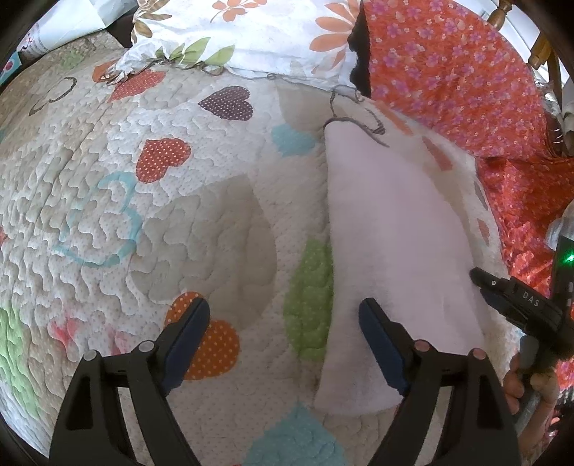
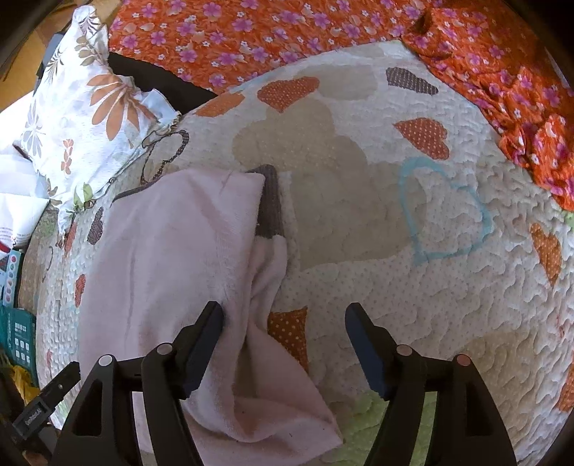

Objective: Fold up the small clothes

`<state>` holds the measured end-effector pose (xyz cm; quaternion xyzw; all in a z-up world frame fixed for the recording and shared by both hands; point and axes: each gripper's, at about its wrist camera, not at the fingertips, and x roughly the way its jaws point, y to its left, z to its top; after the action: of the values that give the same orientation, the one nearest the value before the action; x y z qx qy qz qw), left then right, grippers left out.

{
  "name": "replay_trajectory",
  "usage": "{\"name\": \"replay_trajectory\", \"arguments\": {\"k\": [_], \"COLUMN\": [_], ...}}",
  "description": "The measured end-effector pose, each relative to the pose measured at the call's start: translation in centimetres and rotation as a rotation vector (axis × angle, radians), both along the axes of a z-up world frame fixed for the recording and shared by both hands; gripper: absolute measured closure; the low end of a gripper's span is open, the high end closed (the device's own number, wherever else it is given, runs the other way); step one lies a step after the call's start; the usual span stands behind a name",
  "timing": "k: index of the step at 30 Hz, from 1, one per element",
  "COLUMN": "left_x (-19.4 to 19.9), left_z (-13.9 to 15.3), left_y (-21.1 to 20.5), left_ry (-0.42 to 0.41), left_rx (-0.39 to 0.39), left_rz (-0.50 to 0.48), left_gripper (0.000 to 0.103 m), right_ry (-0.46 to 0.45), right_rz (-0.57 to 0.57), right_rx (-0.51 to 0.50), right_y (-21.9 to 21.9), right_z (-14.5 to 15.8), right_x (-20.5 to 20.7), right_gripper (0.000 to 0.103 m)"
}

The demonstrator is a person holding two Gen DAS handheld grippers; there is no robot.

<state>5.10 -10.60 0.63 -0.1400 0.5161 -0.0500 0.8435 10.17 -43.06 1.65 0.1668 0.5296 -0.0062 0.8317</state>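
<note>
A pale pink cloth [image 1: 394,233] lies folded lengthwise on the heart-patterned quilt [image 1: 161,200]. In the right wrist view the pink cloth [image 2: 172,258] has a loose flap [image 2: 269,272] hanging along its right side and a grey trim [image 2: 271,200] at the far end. My left gripper [image 1: 285,322] is open, its right finger over the cloth's near left edge, its left finger over the quilt. My right gripper [image 2: 283,329] is open, its left finger on the cloth's fold, its right finger over the quilt [image 2: 430,304]. The right gripper's tip [image 1: 516,297] shows at the cloth's right edge.
A white floral pillow [image 1: 251,32] lies at the head of the bed and shows in the right wrist view [image 2: 89,107]. An orange floral sheet [image 1: 466,79] borders the quilt, also in the right wrist view [image 2: 520,107]. Boxes and papers [image 2: 18,286] sit beside the bed.
</note>
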Motion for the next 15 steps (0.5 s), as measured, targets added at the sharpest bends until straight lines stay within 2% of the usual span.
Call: {"name": "replay_trajectory", "arguments": {"k": [15], "left_x": [0.07], "left_z": [-0.35], "left_y": [0.1], "left_ry": [0.009], "left_rx": [-0.006], "left_rz": [0.011], "left_gripper": [0.016], "right_ry": [0.011], "right_rz": [-0.006], "right_rx": [0.004], "right_y": [-0.07], "right_z": [-0.34], "right_x": [0.05], "right_gripper": [0.025]}}
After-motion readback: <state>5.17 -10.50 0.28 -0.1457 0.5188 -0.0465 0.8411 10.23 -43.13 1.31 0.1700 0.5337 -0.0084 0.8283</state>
